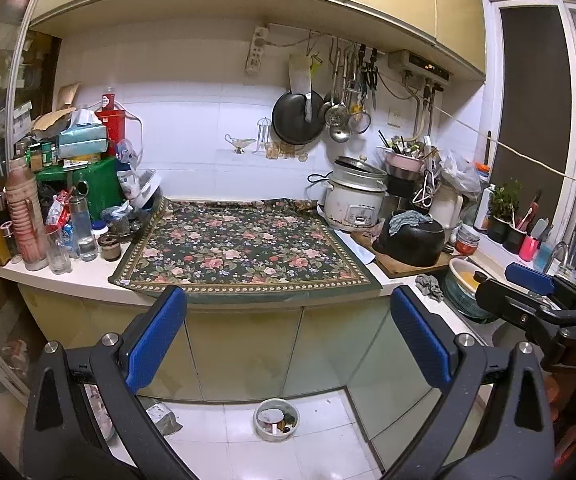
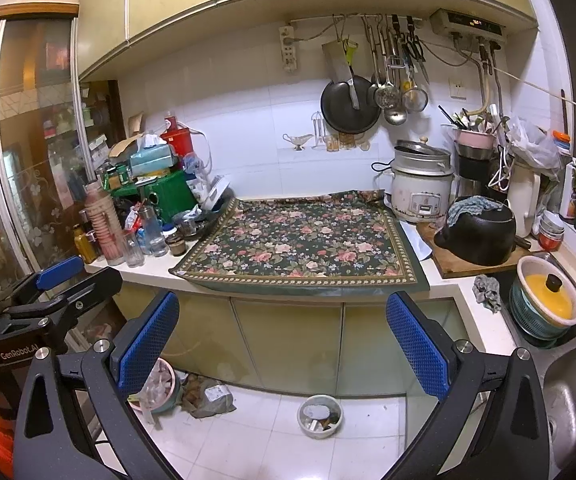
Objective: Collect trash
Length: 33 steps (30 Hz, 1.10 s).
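While both claws gape empty, the trash bowl (image 1: 276, 419) sits on the floor below the left claw (image 1: 288, 332).

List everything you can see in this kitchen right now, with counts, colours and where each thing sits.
floral cloth: one, dark green with pink flowers, spread on the counter centre
rice cooker: one, white, right of the cloth
black pot: one, with a grey-blue rag on top, on a wooden board
yellow lid: one, on a bowl in a green basket by the sink
pan: one, black, hanging on the wall
green box: one, counter left, amid bottles
small bin: one, grey, on the floor tiles, holding scraps
left gripper: blue pads, jaws open, empty
right gripper: blue pads, jaws open, empty
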Each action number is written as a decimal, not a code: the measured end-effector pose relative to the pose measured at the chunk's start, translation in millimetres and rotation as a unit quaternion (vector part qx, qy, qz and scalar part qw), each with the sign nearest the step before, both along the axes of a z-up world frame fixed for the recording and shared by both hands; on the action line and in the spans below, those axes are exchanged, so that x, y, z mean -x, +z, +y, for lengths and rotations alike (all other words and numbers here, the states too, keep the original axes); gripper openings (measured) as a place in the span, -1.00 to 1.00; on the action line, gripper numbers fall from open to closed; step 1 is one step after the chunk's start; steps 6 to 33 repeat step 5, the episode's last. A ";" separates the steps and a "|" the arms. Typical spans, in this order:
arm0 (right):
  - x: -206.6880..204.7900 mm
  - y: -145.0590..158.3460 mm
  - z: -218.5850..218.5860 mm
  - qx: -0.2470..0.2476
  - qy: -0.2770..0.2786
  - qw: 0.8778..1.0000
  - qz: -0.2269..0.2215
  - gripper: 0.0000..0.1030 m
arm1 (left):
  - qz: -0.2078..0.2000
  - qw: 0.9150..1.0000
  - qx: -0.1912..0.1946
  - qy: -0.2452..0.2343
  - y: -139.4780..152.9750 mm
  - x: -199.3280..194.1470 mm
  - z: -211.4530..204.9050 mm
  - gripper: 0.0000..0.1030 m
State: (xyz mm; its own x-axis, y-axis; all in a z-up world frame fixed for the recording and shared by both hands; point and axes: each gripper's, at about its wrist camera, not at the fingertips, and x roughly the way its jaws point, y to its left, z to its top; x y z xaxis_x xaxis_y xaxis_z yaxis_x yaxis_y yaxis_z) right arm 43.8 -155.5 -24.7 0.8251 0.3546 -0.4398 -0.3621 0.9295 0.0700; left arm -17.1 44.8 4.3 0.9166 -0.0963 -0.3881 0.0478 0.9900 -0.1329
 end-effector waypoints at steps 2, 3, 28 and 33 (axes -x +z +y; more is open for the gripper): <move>-5.8 -1.0 0.8 0.001 0.000 1.000 0.003 1.00 | 0.001 1.000 -0.001 0.001 -0.4 -7.0 -0.3 0.99; -11.1 -0.9 -0.2 0.000 0.002 1.000 0.004 1.00 | 0.002 1.000 -0.002 0.004 -0.5 -11.5 -0.8 0.99; -20.5 -1.8 -2.2 -0.001 0.004 1.000 0.007 1.00 | 0.003 1.000 -0.003 0.007 -0.8 -20.5 -1.8 0.99; -20.5 -1.8 -2.2 -0.001 0.004 1.000 0.007 1.00 | 0.003 1.000 -0.003 0.007 -0.8 -20.5 -1.8 0.99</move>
